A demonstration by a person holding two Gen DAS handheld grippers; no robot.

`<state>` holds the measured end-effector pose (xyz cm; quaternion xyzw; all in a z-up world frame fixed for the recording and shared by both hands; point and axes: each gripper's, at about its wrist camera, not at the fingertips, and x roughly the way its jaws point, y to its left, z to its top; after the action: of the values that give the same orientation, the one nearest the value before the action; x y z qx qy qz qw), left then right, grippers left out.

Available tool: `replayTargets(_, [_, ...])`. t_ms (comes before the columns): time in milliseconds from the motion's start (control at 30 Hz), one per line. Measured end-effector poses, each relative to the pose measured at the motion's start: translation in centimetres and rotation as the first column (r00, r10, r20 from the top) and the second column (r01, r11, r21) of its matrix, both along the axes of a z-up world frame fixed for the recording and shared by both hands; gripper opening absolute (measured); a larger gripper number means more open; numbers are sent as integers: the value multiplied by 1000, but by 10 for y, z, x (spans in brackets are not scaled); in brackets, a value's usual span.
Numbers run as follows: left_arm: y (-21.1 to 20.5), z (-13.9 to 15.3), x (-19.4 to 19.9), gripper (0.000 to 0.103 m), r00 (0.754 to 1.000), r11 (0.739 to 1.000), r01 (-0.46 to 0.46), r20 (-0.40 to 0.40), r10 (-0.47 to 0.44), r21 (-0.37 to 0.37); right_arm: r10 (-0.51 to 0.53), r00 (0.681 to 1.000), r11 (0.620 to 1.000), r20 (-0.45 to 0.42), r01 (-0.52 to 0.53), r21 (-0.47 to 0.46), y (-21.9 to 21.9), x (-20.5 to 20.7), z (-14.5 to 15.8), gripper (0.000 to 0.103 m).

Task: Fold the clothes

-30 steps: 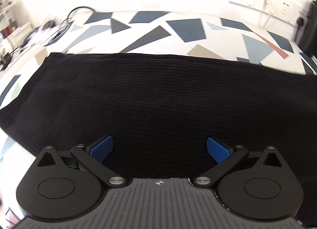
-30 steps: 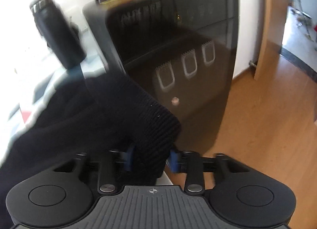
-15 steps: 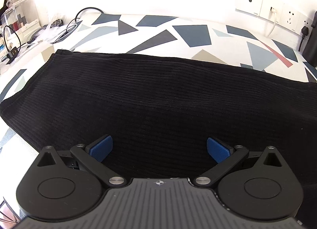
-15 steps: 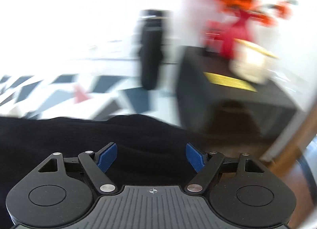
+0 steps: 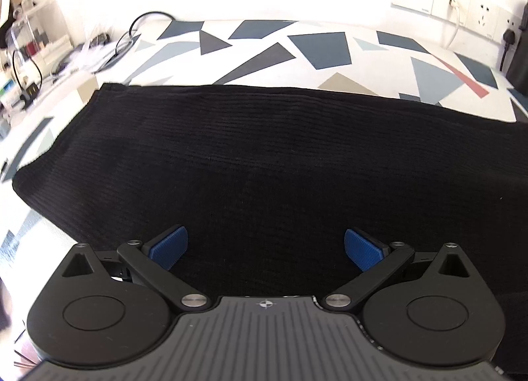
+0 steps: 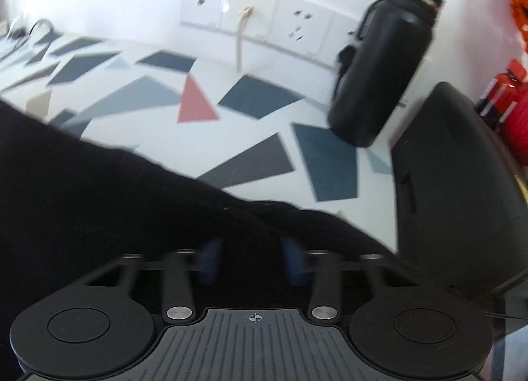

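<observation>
Right tool (image 6: 252, 264): jaws have just been closing, and now look clenched on a raised bunch of the black ribbed knit garment (image 6: 99, 203) at its right end. The frame is blurred, so pad contact is a judgement. Left tool (image 5: 263, 249): released, blue pads (image 5: 168, 247) wide apart, hovering over the garment's near middle with nothing between them.

Step in hand, as I read it: regrip of the right end ahead of a fold. Next move needs a lift of that end and a carry leftward across the body, with the left tool either pinning the cloth or taking the near edge.

Garment lies flat as a wide band across the white table with grey-blue triangle print (image 5: 316, 47); far edge straight, left corner squared, fine horizontal ribs, no obvious wrinkles. Black insulated bottle (image 6: 382, 67) stands on the far right, well apart from the cloth.
</observation>
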<state>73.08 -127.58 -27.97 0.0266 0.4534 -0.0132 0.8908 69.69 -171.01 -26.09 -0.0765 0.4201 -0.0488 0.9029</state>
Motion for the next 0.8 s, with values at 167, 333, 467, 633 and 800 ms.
replayTargets(167, [14, 17, -8, 103, 992, 994, -80, 95, 87, -70, -94, 994, 994, 55, 91, 67, -12, 10, 6, 5])
replayTargets(333, [3, 14, -17, 103, 996, 987, 90, 20, -88, -132, -158, 985, 987, 68, 155, 44, -14, 38, -9, 7])
replayTargets(467, [-15, 11, -36, 103, 983, 977, 181, 3, -181, -110, -239, 970, 969, 51, 234, 83, -23, 58, -10, 21])
replayTargets(633, [-49, 29, -51, 103, 953, 925, 297, 9, -303, -235, -116, 992, 992, 47, 114, 44, -6, 62, 17, 75])
replayTargets(800, [-112, 26, -66, 103, 895, 875, 435, -3, -446, -215, 155, 987, 978, -33, -149, 144, 44, 68, 24, 83])
